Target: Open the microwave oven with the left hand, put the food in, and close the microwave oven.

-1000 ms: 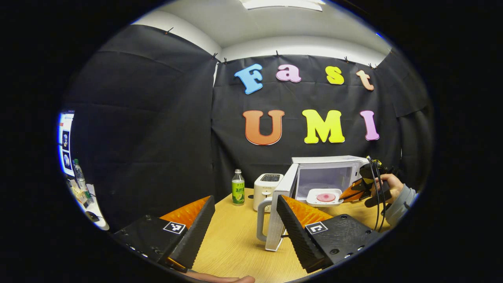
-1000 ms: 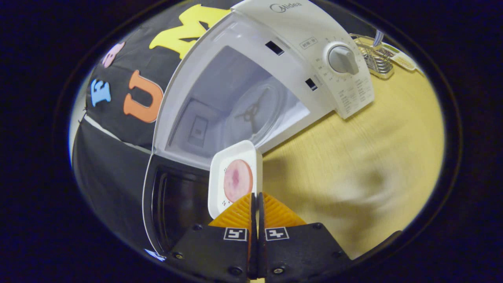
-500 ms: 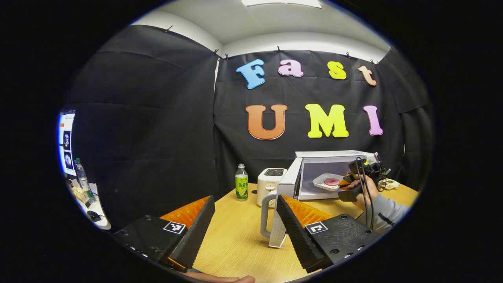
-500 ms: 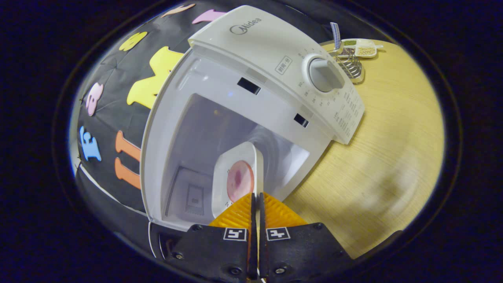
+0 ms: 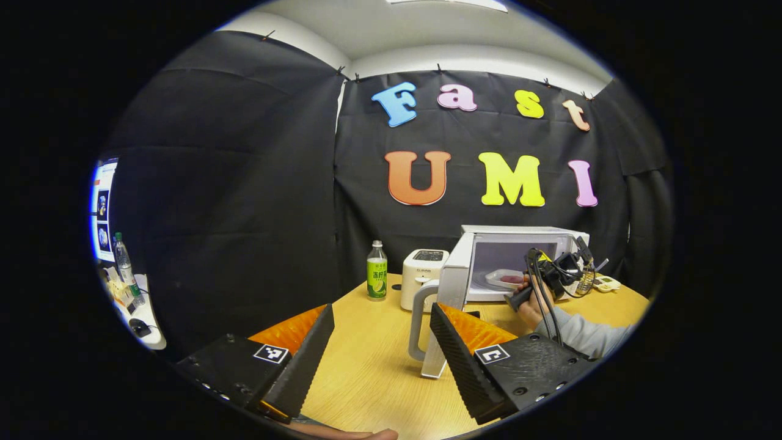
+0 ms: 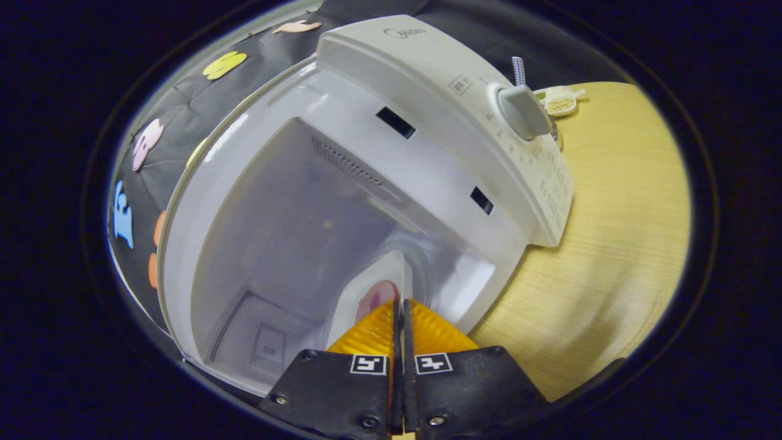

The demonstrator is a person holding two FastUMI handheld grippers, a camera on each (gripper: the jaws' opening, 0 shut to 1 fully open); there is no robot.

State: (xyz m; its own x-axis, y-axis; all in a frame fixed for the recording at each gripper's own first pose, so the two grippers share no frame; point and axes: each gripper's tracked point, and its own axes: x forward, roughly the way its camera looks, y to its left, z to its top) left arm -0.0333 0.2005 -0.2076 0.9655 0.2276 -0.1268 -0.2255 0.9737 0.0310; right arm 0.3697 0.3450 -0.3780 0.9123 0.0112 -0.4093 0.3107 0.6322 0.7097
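- The right hand-held gripper is pinched tight on the rim of the plate, both fingers pressing it, with the food riding on top.
- The plate is already inside the microwave cavity, held edge-on in the right gripper view; I cannot tell whether it touches the cavity floor.
- To do this step well, level the plate first so the food does not slide, then lower it to the middle of the floor before letting go.
- Release only once the plate rests flat, then draw straight back out through the opening, keeping off the side walls and the control panel.
- The left hand-held gripper is spread wide and holds nothing, low over the surface, just beside the open door and its handle.
- It looks well placed to push the door shut, but should wait until the right hand is out of the way.
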